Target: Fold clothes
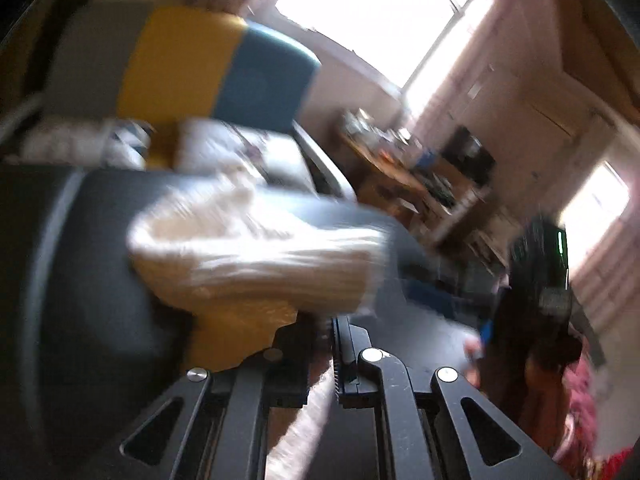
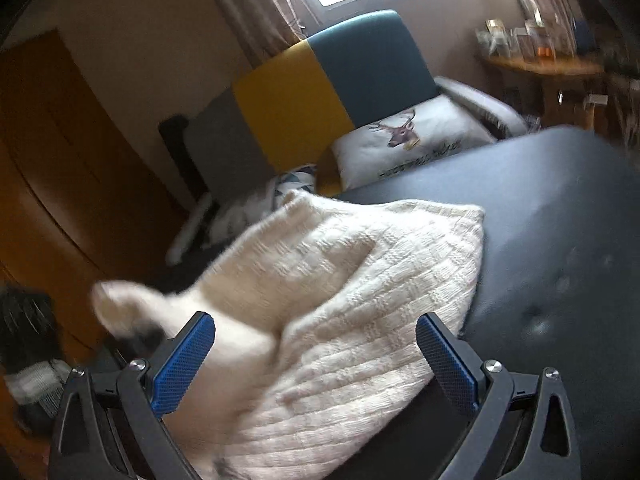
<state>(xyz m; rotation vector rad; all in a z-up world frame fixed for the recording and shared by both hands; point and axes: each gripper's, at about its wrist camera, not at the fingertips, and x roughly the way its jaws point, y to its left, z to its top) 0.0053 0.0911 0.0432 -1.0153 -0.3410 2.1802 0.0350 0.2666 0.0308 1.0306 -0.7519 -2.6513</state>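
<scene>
A cream knitted sweater [image 2: 340, 280] lies bunched on a dark padded table [image 2: 540, 220]. In the right wrist view my right gripper [image 2: 316, 360] is open, its blue pads [image 2: 184, 364] set wide on either side of the sweater's near part without pressing on it. The left wrist view is blurred by motion. There my left gripper [image 1: 332, 340] is shut on a fold of the sweater [image 1: 256, 248]. The cloth runs between the closed fingers and rises in a lifted heap above the table [image 1: 100, 260].
Behind the table stands a sofa [image 2: 300, 92] with grey, yellow and teal back panels and a white deer cushion [image 2: 408, 136]. A cluttered wooden table [image 2: 540, 64] is under the window at the right. A wooden door [image 2: 48, 152] fills the left.
</scene>
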